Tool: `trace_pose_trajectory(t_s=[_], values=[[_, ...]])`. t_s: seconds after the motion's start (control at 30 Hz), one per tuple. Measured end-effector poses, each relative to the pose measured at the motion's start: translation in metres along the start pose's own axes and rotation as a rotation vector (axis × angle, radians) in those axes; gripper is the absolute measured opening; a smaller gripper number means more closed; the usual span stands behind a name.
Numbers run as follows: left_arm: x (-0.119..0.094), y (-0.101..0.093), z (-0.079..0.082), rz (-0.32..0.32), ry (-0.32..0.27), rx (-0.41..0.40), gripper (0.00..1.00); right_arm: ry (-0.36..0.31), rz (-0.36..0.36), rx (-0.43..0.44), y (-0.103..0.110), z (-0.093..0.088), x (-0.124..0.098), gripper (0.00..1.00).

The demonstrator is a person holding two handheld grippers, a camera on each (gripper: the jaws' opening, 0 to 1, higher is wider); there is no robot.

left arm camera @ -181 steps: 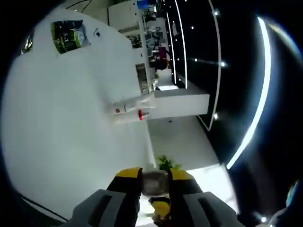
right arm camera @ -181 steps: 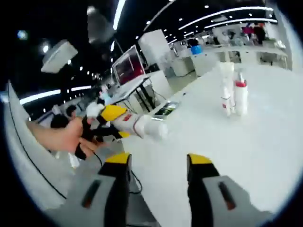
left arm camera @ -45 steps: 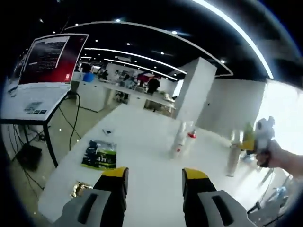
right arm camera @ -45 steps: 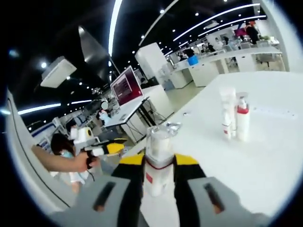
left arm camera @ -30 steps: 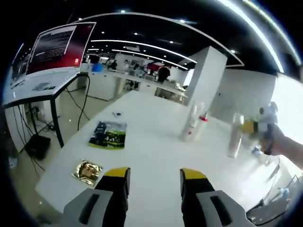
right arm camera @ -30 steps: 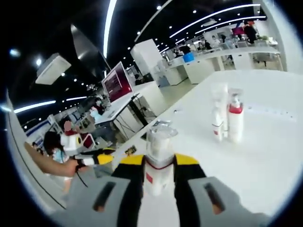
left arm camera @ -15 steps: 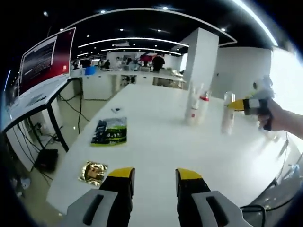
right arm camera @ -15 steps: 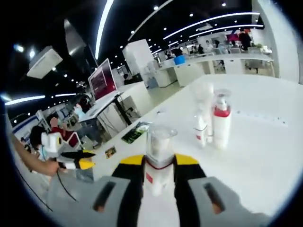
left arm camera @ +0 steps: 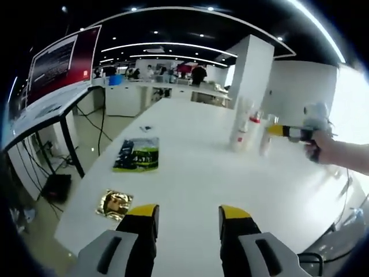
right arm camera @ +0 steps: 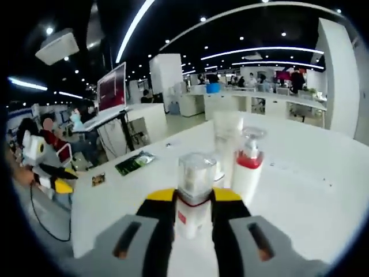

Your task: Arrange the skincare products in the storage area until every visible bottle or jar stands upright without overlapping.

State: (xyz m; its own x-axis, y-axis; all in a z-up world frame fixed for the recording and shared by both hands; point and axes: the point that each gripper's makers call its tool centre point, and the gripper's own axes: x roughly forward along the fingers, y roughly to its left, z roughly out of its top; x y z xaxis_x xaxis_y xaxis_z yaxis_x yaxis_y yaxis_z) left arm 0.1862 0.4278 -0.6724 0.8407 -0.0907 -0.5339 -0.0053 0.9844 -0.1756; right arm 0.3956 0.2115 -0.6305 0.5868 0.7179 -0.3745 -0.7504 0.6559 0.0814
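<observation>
Listing from the left of the left gripper view: a gold sachet (left arm camera: 117, 203) at lower left and a green packet (left arm camera: 137, 154) above it are seen flat on the white table (left arm camera: 190, 173). At bottom centre the left gripper (left arm camera: 188, 214) is seen with jaws parted and nothing between them. At centre right two upright bottles (left arm camera: 245, 128) are grouped.

In the right gripper view, the right gripper (right arm camera: 193, 199) at bottom centre is closed on a clear-capped bottle (right arm camera: 194, 190), held upright. Just beyond stand a white tube (right arm camera: 226, 144) and a red-collared pump bottle (right arm camera: 248, 164). Compared with half a second earlier, these are larger and nearer, so the carried bottle is judged close to being set beside them.
</observation>
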Motion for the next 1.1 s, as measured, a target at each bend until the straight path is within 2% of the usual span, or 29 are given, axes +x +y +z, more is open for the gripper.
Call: trace_pose_trajectory(t_s=[0.1, 0.13, 0.37, 0.47, 0.77, 0.97, 1.03, 1.07, 1.1], values=[[0.0, 0.0, -0.002, 0.003, 0.009, 0.011, 0.4, -0.045, -0.011, -0.149, -0.003, 0.005, 0.007, 0.23], [0.0, 0.0, -0.001, 0.003, 0.006, 0.008, 0.4, -0.057, -0.016, -0.176, -0.003, 0.004, 0.01, 0.23], [0.0, 0.002, -0.003, 0.009, 0.015, 0.01, 0.4, -0.03, -0.069, -0.176, -0.018, -0.015, 0.023, 0.23], [0.001, 0.006, -0.006, 0.017, 0.023, 0.007, 0.4, -0.056, -0.078, -0.16, -0.022, -0.013, 0.027, 0.23], [0.001, 0.009, -0.014, 0.024, 0.061, 0.017, 0.36, -0.031, -0.102, -0.194, -0.034, -0.023, 0.038, 0.23], [0.001, 0.011, -0.015, 0.024, 0.063, 0.014, 0.36, -0.04, -0.112, -0.212, -0.037, -0.027, 0.037, 0.23], [0.001, 0.011, -0.016, 0.022, 0.067, 0.017, 0.36, -0.029, -0.106, -0.22, -0.037, -0.034, 0.037, 0.23], [0.001, 0.011, -0.016, 0.023, 0.066, 0.018, 0.36, -0.079, -0.096, -0.238, -0.036, -0.025, 0.039, 0.23], [0.001, 0.011, -0.015, 0.025, 0.065, 0.02, 0.36, -0.062, -0.104, -0.221, -0.038, -0.029, 0.037, 0.23]])
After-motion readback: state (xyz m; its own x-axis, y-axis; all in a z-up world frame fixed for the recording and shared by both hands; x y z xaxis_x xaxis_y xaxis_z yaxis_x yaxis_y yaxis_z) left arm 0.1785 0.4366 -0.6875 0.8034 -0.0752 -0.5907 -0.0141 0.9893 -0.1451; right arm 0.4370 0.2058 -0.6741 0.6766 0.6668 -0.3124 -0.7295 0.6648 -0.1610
